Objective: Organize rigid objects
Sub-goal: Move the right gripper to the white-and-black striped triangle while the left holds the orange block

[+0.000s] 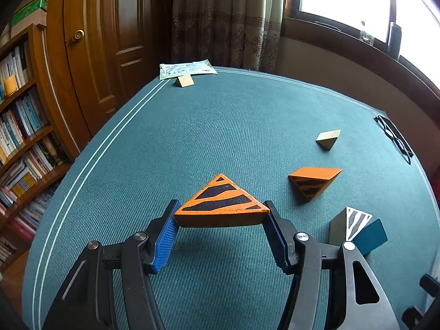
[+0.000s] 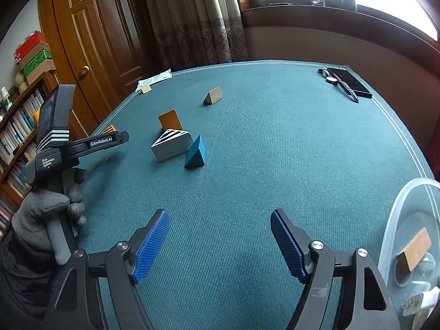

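From the left wrist camera, my left gripper (image 1: 221, 220) grips an orange wedge with black stripes (image 1: 220, 202) by its two lower corners, both blue pads pressed against it above the teal table cover (image 1: 220, 126). A second orange striped block (image 1: 312, 183) lies just to its right, a plain wooden wedge (image 1: 327, 139) farther back, and a grey block with a black-and-white striped face (image 1: 348, 224) touches a blue wedge (image 1: 370, 236) at the near right. Another small wooden wedge (image 1: 184, 80) sits at the far edge beside a paper packet (image 1: 187, 68); spectacles (image 1: 393, 137) lie at the right edge.

From the right wrist camera, my right gripper (image 2: 220, 236) stands wide, nothing between its pads. A gloved hand (image 2: 46, 211) holds the other gripper at left. The grey striped block (image 2: 172, 145) and blue wedge (image 2: 196, 152) touch mid-table. At lower right, a clear plastic container (image 2: 393, 214) holds one wooden block (image 2: 414, 249). A phone (image 2: 349, 81) and a watch (image 2: 337, 82) rest far right.
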